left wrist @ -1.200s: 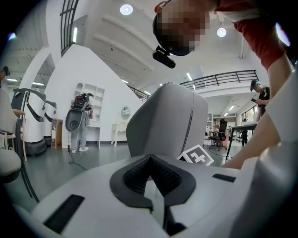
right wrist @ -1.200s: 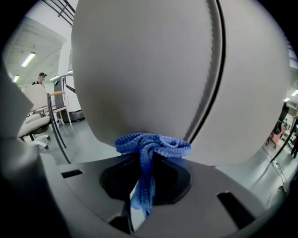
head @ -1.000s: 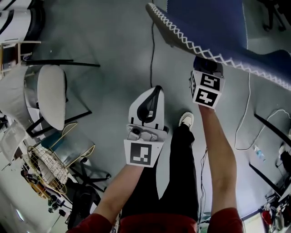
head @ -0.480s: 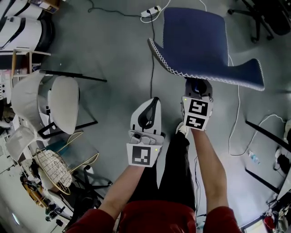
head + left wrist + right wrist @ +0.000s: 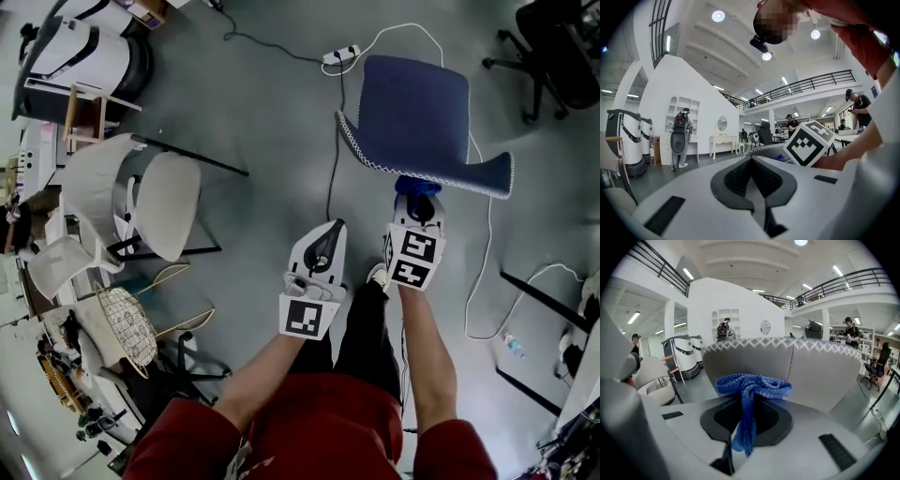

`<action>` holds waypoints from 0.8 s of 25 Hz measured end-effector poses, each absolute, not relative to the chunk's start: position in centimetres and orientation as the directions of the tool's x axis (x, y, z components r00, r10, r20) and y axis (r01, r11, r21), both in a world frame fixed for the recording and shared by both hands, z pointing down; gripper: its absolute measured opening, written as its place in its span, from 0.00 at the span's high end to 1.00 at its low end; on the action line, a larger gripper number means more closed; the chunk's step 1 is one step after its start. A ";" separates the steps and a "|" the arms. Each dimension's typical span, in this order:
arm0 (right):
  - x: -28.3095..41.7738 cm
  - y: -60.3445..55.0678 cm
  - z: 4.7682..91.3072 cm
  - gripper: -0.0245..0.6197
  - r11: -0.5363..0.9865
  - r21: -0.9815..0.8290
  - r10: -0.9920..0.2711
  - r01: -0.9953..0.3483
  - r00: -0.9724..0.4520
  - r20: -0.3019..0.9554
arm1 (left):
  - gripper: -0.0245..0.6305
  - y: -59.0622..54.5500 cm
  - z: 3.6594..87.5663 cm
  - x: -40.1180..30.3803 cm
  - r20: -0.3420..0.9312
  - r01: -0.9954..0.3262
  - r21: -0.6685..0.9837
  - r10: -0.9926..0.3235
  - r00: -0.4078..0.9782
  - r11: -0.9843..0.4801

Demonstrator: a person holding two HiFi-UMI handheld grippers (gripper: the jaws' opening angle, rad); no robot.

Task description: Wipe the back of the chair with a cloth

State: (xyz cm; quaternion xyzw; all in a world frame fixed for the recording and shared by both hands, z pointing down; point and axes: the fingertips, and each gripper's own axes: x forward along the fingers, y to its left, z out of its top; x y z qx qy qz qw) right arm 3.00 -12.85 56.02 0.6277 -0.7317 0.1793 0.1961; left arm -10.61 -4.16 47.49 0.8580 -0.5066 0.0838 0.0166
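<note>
Blue knitted cloth [image 5: 418,187] at the tips of the right gripper [image 5: 416,202], just short of the chair [image 5: 412,103] from the head view, with the left gripper [image 5: 323,248] alongside and clear of the chair. From the left gripper view, jaws together on nothing. From the right gripper view, jaws clamped on the cloth, chair back straight ahead and seemingly untouched: likely the approach, next pressing forward and sweeping across.

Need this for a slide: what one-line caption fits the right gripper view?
Right gripper clamps a blue cloth, bunched at the jaw tips, in front of the chair back.
</note>
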 end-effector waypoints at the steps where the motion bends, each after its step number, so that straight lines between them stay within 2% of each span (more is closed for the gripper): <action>1: 2.7 -12.6 55.2 0.87 0.153 -0.015 -0.850 -0.988 -0.140 0.508 | 0.94 -3.9 47.4 -11.0 0.184 -0.882 -0.032 -0.870 0.457 -0.470; 14: 2.7 -11.4 50.8 0.87 0.244 -0.017 -0.858 -0.970 -0.224 0.462 | 0.94 -3.1 42.9 -9.9 0.162 -0.922 -0.028 -0.912 0.377 -0.387; 20: 0.4 -10.5 55.4 0.87 0.245 -0.034 -0.847 -0.969 -0.230 0.480 | 0.94 -4.3 45.9 -12.4 0.131 -0.913 -0.096 -0.915 0.383 -0.396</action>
